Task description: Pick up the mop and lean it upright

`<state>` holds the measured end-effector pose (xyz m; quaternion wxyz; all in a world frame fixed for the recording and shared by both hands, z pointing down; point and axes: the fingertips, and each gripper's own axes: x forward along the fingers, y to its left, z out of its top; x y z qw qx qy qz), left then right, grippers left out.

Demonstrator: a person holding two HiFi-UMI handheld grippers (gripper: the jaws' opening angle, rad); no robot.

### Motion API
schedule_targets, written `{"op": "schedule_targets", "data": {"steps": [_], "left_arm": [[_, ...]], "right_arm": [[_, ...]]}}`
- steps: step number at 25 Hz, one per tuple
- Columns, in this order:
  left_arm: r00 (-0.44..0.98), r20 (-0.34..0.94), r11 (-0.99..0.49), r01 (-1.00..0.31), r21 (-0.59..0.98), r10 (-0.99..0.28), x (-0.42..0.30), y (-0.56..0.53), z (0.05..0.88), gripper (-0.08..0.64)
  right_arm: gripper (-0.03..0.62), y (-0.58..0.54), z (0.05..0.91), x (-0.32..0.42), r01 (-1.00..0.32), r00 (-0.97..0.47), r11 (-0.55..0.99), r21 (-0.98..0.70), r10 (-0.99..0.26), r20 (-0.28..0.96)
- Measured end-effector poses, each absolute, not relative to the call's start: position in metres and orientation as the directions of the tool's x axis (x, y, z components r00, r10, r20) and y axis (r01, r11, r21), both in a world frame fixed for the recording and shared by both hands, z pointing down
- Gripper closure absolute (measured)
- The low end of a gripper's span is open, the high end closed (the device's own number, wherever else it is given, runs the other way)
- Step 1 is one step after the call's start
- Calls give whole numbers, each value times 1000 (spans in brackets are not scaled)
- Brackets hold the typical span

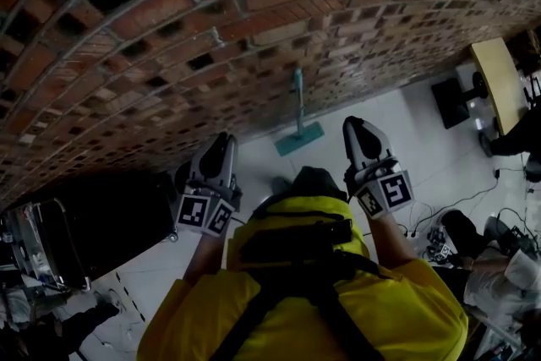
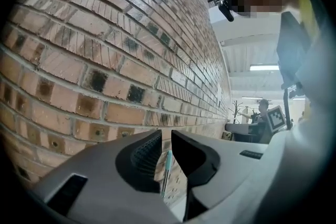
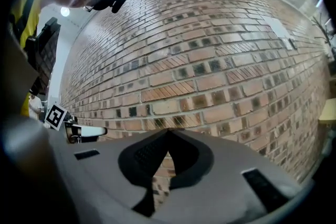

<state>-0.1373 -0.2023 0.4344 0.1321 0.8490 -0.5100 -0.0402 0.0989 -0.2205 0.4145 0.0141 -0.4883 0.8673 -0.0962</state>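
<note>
Yellow jacket (image 1: 338,300) is seen nearest. Both grippers are held level, well apart from the mop (image 1: 298,110), which is leaned upright on the brick wall (image 1: 169,38), head on the floor (image 1: 380,110); the task is judged done. Left gripper (image 2: 166,139) fingers are parted and empty. Right gripper (image 3: 168,132) fingers are clenched on nothing. No writing can be read, only square markers (image 1: 385,192).

1. A brick wall (image 1: 169,38) of red-brown bricks with dark recessed holes fills the upper part of the head view.
2. A pale tiled floor (image 1: 380,110) meets its base.
3. A large black case (image 1: 110,220) stands by the wall at the left.
4. A wooden tabletop (image 1: 499,80) sits at the right edge, with cables (image 1: 461,203) trailing on the floor nearby.
5. A ceiling strip light (image 2: 264,67) glows in the left gripper view.
</note>
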Motion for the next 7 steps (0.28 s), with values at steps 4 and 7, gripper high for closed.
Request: {"op": "schedule_targets", "data": {"steps": [4,7], "left_arm": [[455,89,-419,-867,270,-886,-146,-203,439,508],[445,92,-408,-872,270,-891,-150,-205,440,508]], "right_arm": [[586,-221,417,90,-829,-542,521,-206,-838,64],[586,-221,419,89,-827,-546,525,-200,-835,67]]}}
